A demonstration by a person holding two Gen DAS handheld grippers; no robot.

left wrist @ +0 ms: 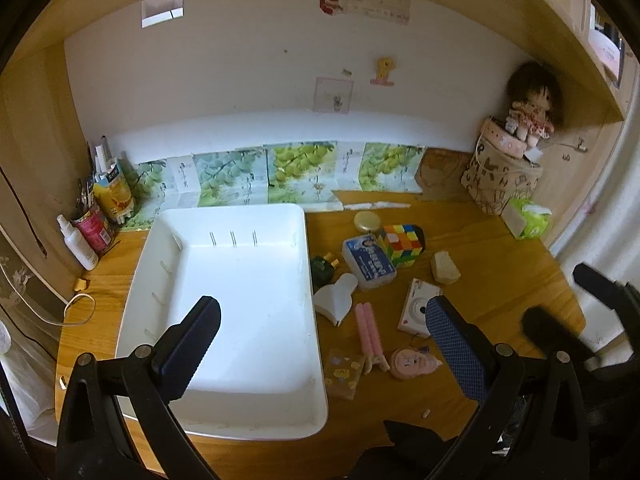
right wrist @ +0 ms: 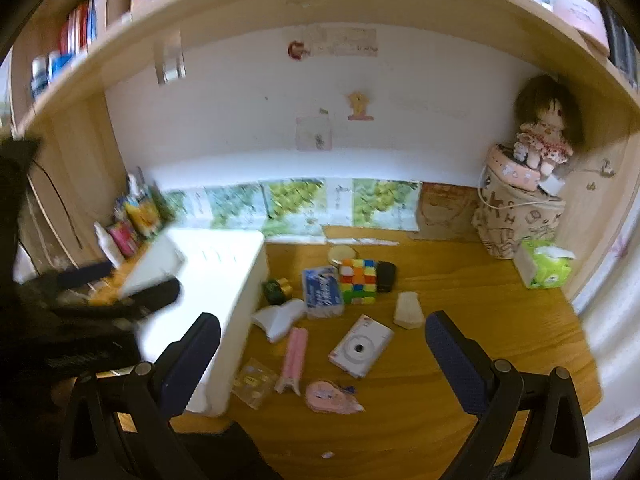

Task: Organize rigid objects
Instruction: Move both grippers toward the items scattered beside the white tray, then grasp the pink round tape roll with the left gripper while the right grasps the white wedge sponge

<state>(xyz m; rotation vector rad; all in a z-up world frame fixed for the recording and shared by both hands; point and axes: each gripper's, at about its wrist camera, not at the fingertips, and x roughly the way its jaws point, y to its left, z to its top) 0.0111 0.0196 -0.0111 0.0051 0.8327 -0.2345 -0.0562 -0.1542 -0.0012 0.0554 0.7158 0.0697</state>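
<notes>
Hovering above the wooden desk (left wrist: 500, 248), the left gripper (left wrist: 320, 320) has its two dark blue-padded fingers spread wide apart with nothing between them. One finger hangs over the floor of the large white rectangular plastic tray (left wrist: 224, 420), which sits empty at the left of the desk; the other finger hangs over the scattered items just right of the tray.

Those items lie in a loose cluster beside the tray's right wall. A multicoloured puzzle cube (left wrist: 401, 245) stands at the back, touching a blue-and-white rectangular box (left wrist: 370, 265). Nearer, a small white instant camera (left wrist: 418, 312) lies flat, partly behind the left gripper's right finger. A pair of pink cylindrical sticks (left wrist: 371, 330) lies side by side between the camera and the tray, and a pink flat face-shaped charm (left wrist: 414, 363) lies at the near edge of the cluster.

From the right wrist view, the right gripper (right wrist: 323, 354) is likewise spread wide and empty, held above the desk with the camera (right wrist: 361, 345) and pink sticks (right wrist: 295, 350) lying between and beyond its fingers. The left gripper shows there as a blurred dark shape over the tray (right wrist: 236, 312).
</notes>
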